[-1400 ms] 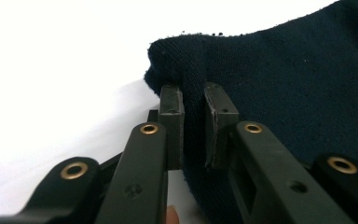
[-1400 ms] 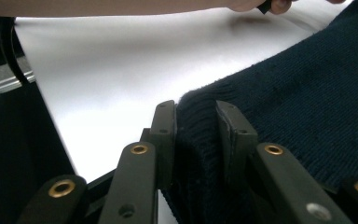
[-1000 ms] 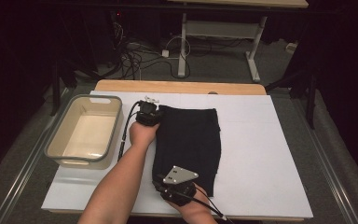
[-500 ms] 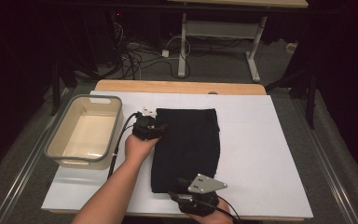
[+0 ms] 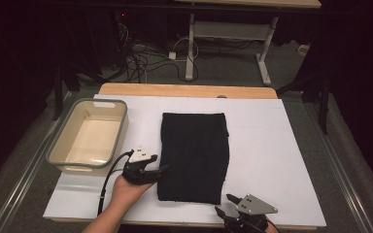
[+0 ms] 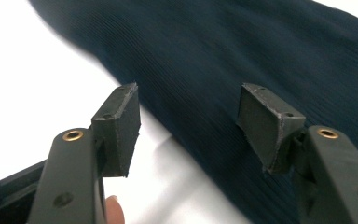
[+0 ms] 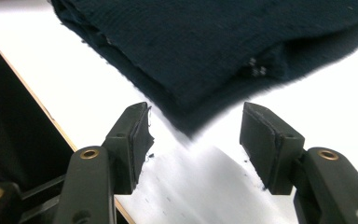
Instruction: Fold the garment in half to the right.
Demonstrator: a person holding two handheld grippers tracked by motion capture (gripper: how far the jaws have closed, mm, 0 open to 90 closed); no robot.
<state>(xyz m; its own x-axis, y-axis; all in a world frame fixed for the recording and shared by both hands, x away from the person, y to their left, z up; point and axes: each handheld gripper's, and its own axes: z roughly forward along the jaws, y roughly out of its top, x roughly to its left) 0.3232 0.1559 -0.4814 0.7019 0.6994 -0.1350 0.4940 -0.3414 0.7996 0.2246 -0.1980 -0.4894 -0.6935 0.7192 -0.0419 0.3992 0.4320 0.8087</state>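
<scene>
Both hand-held grippers, left [image 5: 161,169] and right [image 5: 226,205], have just spread their jaws and hold nothing. We judge the black cloth [image 5: 194,155] folded flat on the table [image 5: 272,145], binning perhaps remaining.

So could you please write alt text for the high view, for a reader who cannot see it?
A folded dark cloth lies flat on a white table, with an empty beige tub to its left. The left gripper, open, sits at the cloth's near left edge, and the right gripper, also open, is just off its near right corner.
</scene>
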